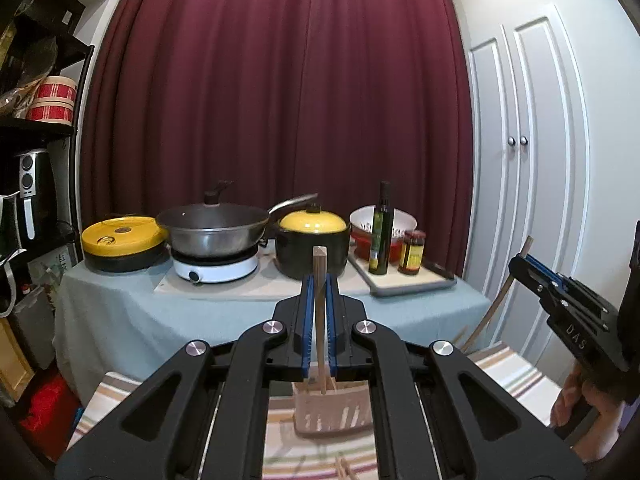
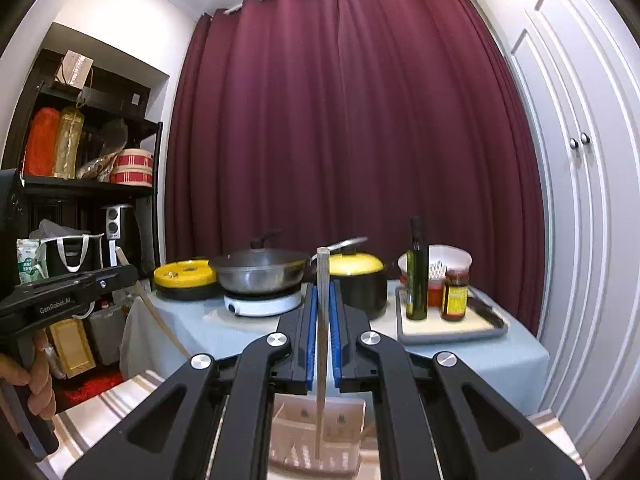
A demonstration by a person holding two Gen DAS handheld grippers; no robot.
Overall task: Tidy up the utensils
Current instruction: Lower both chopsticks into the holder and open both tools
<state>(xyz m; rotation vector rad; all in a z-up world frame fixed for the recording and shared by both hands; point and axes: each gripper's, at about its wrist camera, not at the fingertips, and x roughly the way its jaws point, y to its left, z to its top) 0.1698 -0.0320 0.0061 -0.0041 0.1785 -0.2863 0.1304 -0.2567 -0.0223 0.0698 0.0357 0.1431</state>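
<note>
Left gripper (image 1: 320, 292): jaws pinching a wooden chopstick (image 1: 319, 280), held roughly upright, its squared top end poking above the blue pads (image 1: 307, 320) and its lower end reaching down to a pale slotted utensil basket (image 1: 332, 412). Right gripper (image 2: 322, 304): jaws likewise closed on a second chopstick (image 2: 322, 320), near vertical, tip down over the same utensil basket (image 2: 320, 436), which shows inner dividers; whether the tip touches the basket floor cannot be told. The basket sits on a striped cloth (image 1: 516, 372) in the foreground, with more chopstick ends visible in the slots. In the left wrist view the right gripper appears at the right edge with its chopstick slanting downward; a hand (image 1: 576, 400) grips its handle. In the right wrist view the left gripper appears at the left edge, a hand (image 2: 38, 376) on its handle. Beyond, a table (image 1: 120, 300) under a pale blue cloth carries a yellow-lidded flat pan (image 1: 124, 236), a wok (image 1: 212, 228) on a white induction hob (image 1: 216, 270), a black pot with yellow lid (image 1: 312, 240), and a tray (image 1: 412, 286) holding an olive oil bottle (image 1: 382, 232), a sauce jar (image 1: 413, 256) and a white bowl (image 1: 384, 220). Maroon curtain (image 1: 280, 100) behind; white cupboard doors (image 1: 532, 140) to the right; black shelving (image 2: 80, 184) to the left.
</note>
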